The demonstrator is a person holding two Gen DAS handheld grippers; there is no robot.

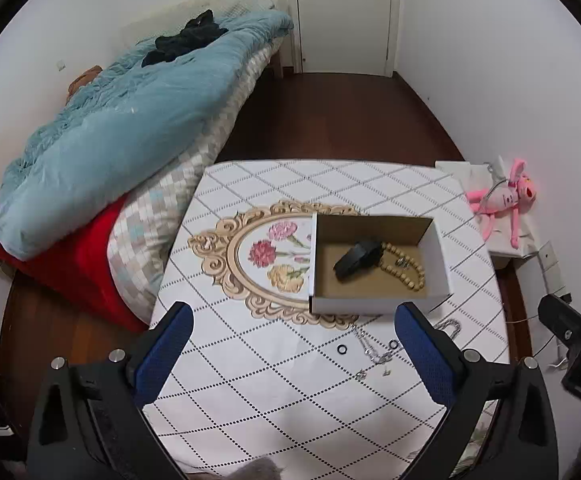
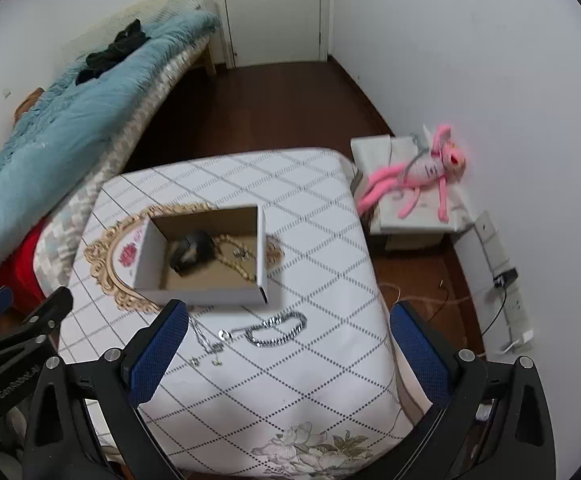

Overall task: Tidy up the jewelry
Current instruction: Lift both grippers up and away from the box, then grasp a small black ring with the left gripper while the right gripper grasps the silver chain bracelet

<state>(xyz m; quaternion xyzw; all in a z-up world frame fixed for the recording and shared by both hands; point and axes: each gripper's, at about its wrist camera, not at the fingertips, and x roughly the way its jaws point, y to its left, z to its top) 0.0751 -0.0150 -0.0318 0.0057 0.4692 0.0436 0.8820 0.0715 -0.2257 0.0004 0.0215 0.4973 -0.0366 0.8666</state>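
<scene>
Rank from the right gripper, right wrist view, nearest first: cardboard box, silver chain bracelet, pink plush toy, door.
1. Silver chain bracelet: on the tablecloth, just ahead of the right gripper.
2. Cardboard box: beyond it, table centre.
3. Pink plush toy: off the table, far right.
4. Door: back wall.

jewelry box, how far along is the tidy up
Partly done. The cardboard box already holds a beaded necklace, a black case-like item and a small silver piece. Nothing is in hand: the left hand-held gripper and right hand-held gripper are both open. Left on the tablecloth: a silver chain bracelet, a thin chain and two black rings.
</scene>
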